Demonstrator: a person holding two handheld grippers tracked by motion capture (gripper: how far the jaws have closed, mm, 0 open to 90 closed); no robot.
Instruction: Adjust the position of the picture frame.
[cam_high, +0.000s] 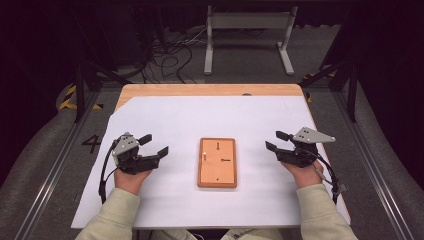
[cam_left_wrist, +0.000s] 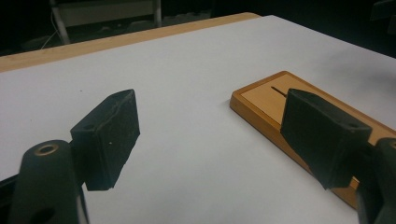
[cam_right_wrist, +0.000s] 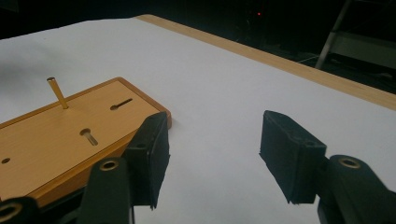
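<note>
Wooden board (cam_high: 217, 162) lies flat at the middle of the white sheet (cam_high: 200, 115) covering the table (cam_high: 210, 90), its long side running from twelve to six o'clock. One thin brass pin (cam_right_wrist: 58, 93) stands upright near its far left corner, with slots and small holes cut in its face. At nine o'clock, well apart, the left gripper (cam_high: 152, 145) rests with jaws spread and empty. At three o'clock the right gripper (cam_high: 276, 140) sits likewise, jaws apart, holding nothing.

High view overhead facing forward, gripper views low, sharing wooden board (cam_high: 217, 162)
</note>
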